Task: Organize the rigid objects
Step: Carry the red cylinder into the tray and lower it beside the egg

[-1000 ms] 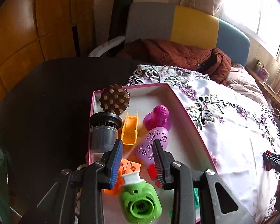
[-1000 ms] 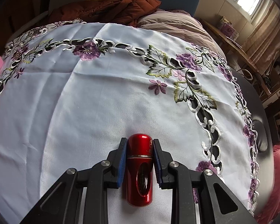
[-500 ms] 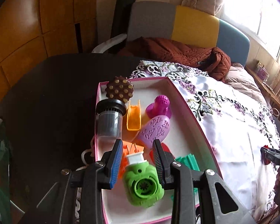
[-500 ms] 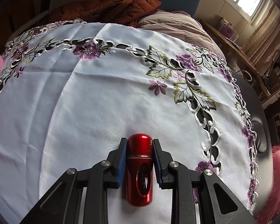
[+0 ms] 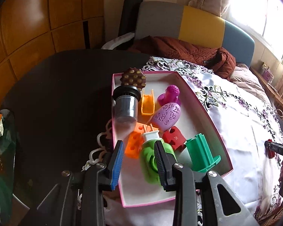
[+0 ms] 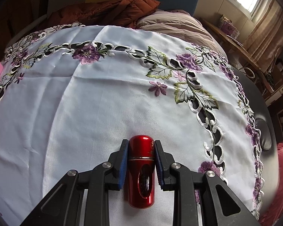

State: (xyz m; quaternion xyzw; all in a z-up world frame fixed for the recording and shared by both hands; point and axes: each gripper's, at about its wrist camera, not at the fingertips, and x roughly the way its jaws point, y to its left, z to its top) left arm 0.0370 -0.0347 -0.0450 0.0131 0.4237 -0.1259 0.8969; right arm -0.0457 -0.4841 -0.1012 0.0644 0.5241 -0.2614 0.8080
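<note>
Left tool [image 5: 138, 155] pulled back, fingers apart; right tool [image 6: 141, 155] clamped on glossy red cylinder [image 6: 141, 171].

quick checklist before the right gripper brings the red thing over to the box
1. Right gripper shut on the red cylinder: ok.
2. Cylinder straight between the pads, not tilted: ok.
3. Bare floor left in the pink box: ok, at its near end and right side.
4. Left gripper out of the way: not ok, it hangs open over the box above the green piece.
5. Cloth along the path bare: ok in the right wrist view.
6. Cylinder lifted off the cloth: cannot tell.
</note>
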